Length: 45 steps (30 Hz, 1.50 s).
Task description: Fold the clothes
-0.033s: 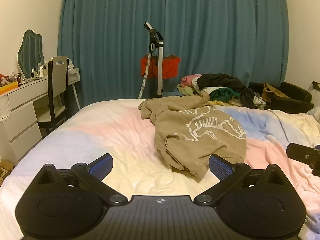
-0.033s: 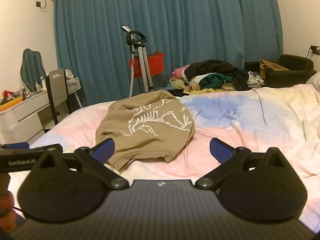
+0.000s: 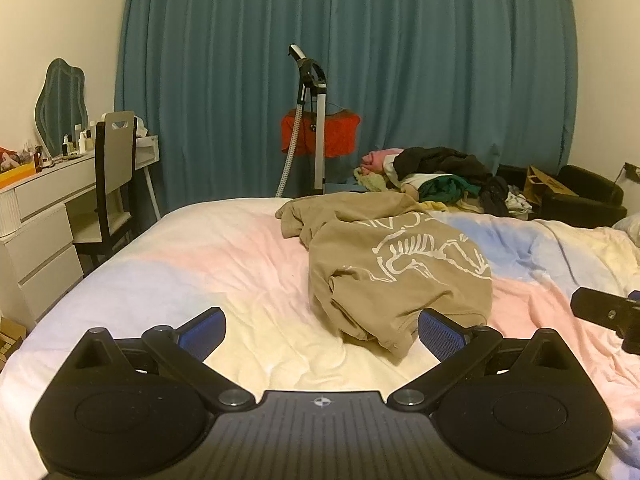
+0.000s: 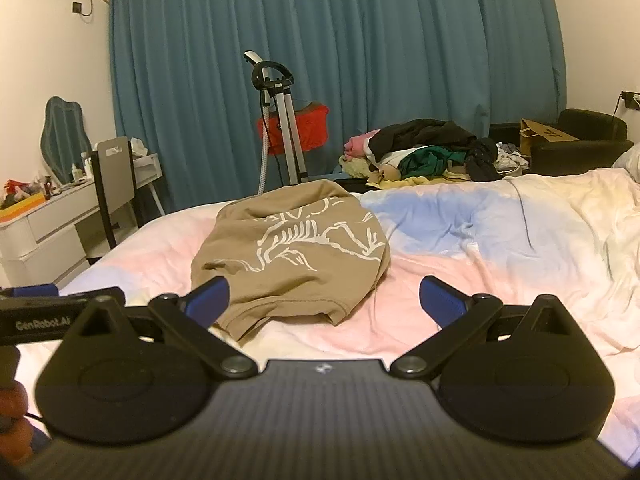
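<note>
Teal curtains (image 3: 400,80) close off the far wall, and the bed (image 3: 224,264), under a pastel quilt, fills the space in front of you. On it, a little right of centre in the left view, lies the shirt (image 3: 400,276): tan, with a white skeleton print facing up. It sits in a loose heap, not flat. A rumpled fold runs off toward the far left, and the near hem is bunched and rolled under.

Your left gripper (image 3: 322,326) hovers low over the quilt with its jaws wide apart and holds nothing; its right pad sits just beside the near hem. Your right gripper (image 4: 324,296) is spread as wide, also empty, with its left pad in front of the shirt's near edge.

Judging from the heap, the cloth wants spreading before any clean fold will hold. Pick two points along one edge, well apart, one per gripper. Pinch a single layer only; the rolled hem makes it easy to catch two. Lift just enough for the fabric to hang free, then draw it toward you so it lays out smooth. Soft jersey like this will likely sag and slide on the quilt, so move slowly.

A pile (image 3: 440,172) of other clothes waits beyond the bed.
</note>
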Motion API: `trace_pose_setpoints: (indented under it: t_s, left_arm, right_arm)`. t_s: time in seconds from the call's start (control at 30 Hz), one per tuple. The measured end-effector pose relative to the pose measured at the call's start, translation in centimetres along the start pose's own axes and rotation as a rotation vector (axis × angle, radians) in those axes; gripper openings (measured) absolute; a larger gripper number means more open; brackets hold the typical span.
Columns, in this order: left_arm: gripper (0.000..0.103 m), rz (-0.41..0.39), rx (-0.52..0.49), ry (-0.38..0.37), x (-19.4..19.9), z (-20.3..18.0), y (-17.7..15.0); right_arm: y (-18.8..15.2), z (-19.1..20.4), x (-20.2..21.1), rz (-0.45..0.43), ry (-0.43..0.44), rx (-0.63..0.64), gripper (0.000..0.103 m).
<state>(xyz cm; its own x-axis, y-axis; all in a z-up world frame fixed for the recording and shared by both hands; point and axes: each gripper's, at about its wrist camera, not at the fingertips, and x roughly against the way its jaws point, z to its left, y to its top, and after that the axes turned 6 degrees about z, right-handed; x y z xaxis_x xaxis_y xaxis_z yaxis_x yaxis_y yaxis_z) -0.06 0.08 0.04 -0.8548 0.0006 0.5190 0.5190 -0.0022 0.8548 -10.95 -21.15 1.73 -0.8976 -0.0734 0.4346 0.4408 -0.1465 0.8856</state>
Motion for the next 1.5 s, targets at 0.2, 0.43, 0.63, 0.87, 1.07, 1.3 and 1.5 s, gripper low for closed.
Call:
trace_pose_setpoints:
  t_s: [0.2,0.43,0.63,0.87,1.07,1.3,1.5]
  left_arm:
    - [0.103,0.006,-0.011,0.002,-0.1,-0.3,-0.2]
    - [0.103,-0.001,-0.01,-0.002,0.6,-0.1,-0.1]
    - [0.103,-0.005,-0.015,-0.005,0.7,-0.2,-0.2]
    - [0.103,-0.002,-0.013,-0.006,0.6,0.0,-0.2]
    - [0.103,-0.003,-0.011,-0.008,0.5,0.1,-0.3]
    - [0.103,0.005,-0.01,0.001,0.3,0.1,-0.3]
    - [0.103,0.03,0.012,-0.022,-0.3,0.8,-0.4]
  right_arm:
    - [-0.2,0.0,0.8,-0.012,0.001,0.006,0.103]
    - [-0.1,0.5,0.0,0.009,-0.022,0.028,0.103]
    - [-0.2,0.5,0.0,0.0,-0.029,0.038,0.103]
    - [-0.3,0.6,0.1,-0.002,-0.038,0.045,0.103]
    - [-0.4,0.6,0.0,0.002,-0.041,0.05,0.103]
    - [-0.5,0.7,-0.4,0.013,-0.051,0.055,0.103]
    - [-0.8,0.6,-1.3,0.02,-0.095,0.042,0.103]
